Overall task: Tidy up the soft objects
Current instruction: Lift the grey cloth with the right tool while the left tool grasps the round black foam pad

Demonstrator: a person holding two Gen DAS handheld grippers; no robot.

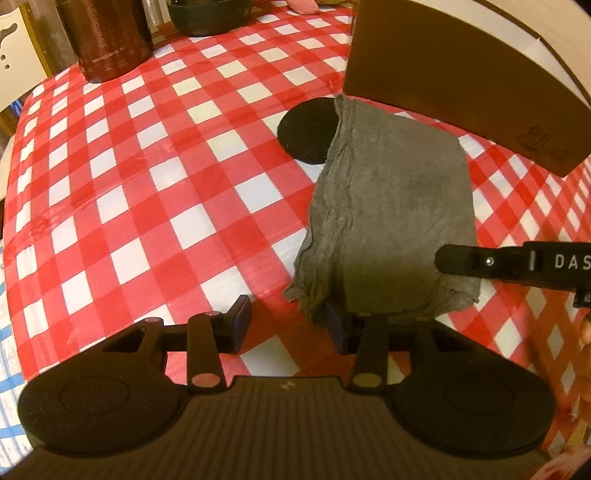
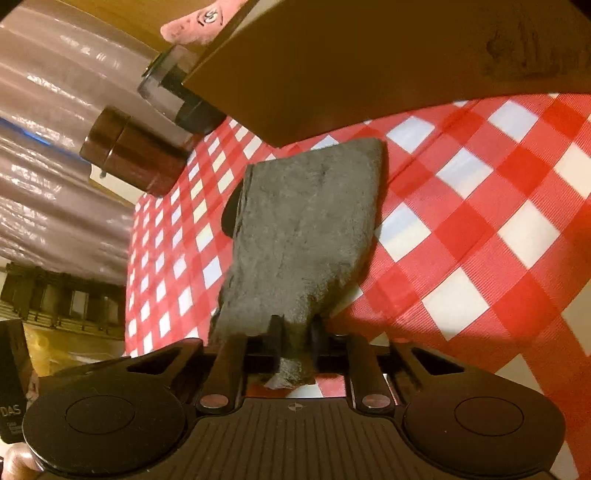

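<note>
Between the right jaws sits a grey cloth (image 2: 306, 229), soft, matt and fuzzy with frayed edges. Under it the checked table cover (image 1: 147, 206) looks like finely ribbed plastic with slight sheen. Beyond the jaws, a brown bottle (image 1: 107, 37) shines glossy.

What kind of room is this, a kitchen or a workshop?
Probably a home dining or kitchen table: a red-and-white checked tablecloth, a dark bowl and a brown canister at the back, with a folded grey cloth being tidied.
</note>
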